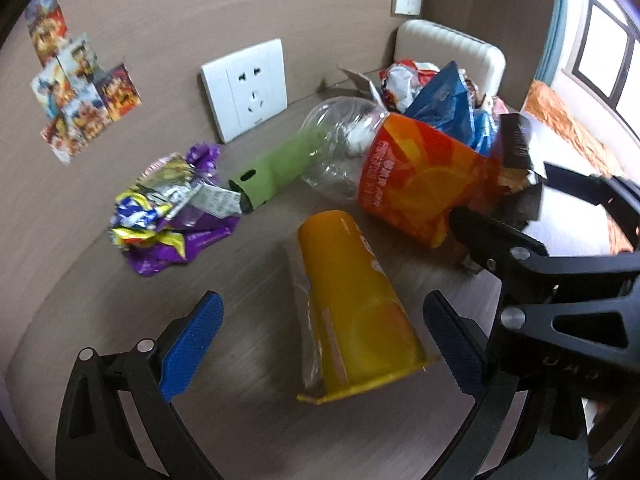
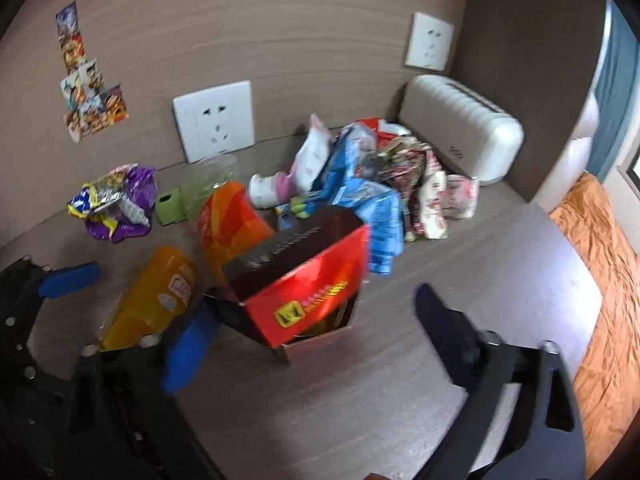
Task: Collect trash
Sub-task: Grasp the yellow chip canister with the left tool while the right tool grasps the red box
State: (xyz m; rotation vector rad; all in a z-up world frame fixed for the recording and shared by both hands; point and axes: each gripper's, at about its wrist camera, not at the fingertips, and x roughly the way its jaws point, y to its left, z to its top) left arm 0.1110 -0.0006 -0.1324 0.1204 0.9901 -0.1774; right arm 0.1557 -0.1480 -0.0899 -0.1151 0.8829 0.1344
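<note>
A yellow cup-shaped packet [image 1: 356,312] lies on the table between the blue pads of my left gripper [image 1: 322,344], which is open around it without touching. It also shows in the right wrist view [image 2: 154,296]. My right gripper [image 2: 316,320] is open around a red and black box [image 2: 304,276], whose black side shows in the left wrist view [image 1: 518,148]. An orange packet [image 1: 424,184], a clear bottle with a green label [image 1: 280,164] and a crumpled purple wrapper [image 1: 168,208] lie behind.
A heap of wrappers [image 2: 372,176] lies by a white ribbed case [image 2: 464,132] in the back corner. Wall sockets [image 1: 244,88] and stickers [image 1: 76,88] are on the wall. An orange bedspread [image 2: 604,280] lies beyond the table's right edge.
</note>
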